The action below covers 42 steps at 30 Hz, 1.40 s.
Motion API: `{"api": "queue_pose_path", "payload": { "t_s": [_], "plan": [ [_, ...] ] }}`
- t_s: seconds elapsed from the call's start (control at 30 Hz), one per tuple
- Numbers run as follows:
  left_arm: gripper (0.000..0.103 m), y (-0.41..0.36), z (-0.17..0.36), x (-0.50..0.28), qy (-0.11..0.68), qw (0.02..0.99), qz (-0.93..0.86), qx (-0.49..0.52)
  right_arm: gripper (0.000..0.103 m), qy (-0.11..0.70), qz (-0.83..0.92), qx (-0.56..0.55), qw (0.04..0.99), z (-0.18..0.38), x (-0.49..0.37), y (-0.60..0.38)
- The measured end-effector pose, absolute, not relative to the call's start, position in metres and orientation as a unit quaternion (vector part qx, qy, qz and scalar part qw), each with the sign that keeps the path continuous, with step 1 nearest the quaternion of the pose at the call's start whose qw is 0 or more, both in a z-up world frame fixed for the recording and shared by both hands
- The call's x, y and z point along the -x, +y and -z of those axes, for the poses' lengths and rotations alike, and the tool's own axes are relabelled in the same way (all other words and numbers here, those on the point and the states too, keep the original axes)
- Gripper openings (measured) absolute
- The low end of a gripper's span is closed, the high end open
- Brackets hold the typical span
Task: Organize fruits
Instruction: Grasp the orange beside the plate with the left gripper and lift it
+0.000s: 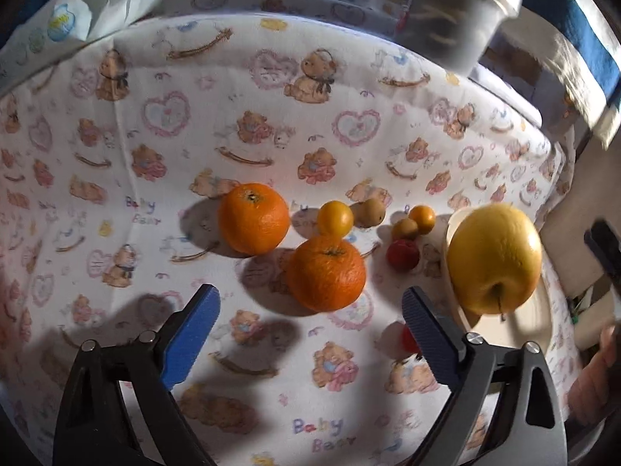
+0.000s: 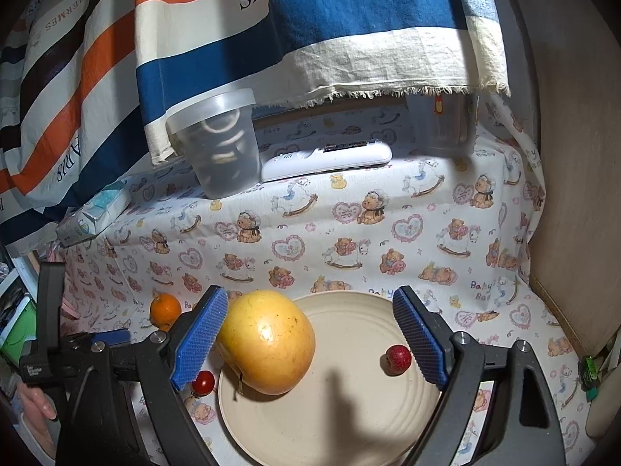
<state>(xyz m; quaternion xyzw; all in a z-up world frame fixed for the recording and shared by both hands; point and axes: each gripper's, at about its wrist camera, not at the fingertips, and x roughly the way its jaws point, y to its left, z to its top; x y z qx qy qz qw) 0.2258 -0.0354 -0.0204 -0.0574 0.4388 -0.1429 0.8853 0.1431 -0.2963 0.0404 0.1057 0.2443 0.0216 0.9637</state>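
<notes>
We see a large yellow apple [image 2: 268,343], smooth and glossy with a thin brown stem, resting on the left rim of a cream ribbed plate [image 2: 349,419]. It lies just inside the left pad of our right tongs [image 2: 310,338], whose blue ridged pads stand apart with nothing clamped; whether that pad touches the apple we cannot tell. A small red round fruit [image 2: 396,359] sits on the plate close to the right pad.

Our left tongs [image 1: 310,330] are also apart and empty. Just ahead of them lies a dimpled orange [image 1: 326,273], with a second orange [image 1: 253,218] further ahead to the left. Beyond are a small smooth yellow-orange fruit [image 1: 335,218] and a brownish pear-shaped one [image 1: 368,213]. Everything rests on a soft cloth [image 1: 155,155] printed with teddy bears and hearts.
</notes>
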Motion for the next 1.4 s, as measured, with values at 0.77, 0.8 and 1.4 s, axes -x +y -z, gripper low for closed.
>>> {"api": "queue_pose_path", "payload": {
  "t_s": [0.77,0.8,1.4],
  "plan": [
    [0.049,-0.063,0.035,-0.238,0.461,0.876,0.133,0.037,0.088,0.252,-0.012,-0.109,0.962,-0.041,-0.143,-0.298],
    [0.049,-0.065,0.032,-0.231,0.453,0.881,0.132,0.026,0.088,0.251,-0.012,-0.108,0.962,-0.041,-0.143,-0.298],
    [0.049,-0.025,-0.021,-0.127,0.19,0.971,0.141,-0.009,0.088,0.185,-0.049,-0.1,0.976,-0.056,-0.12,-0.288]
  ]
}}
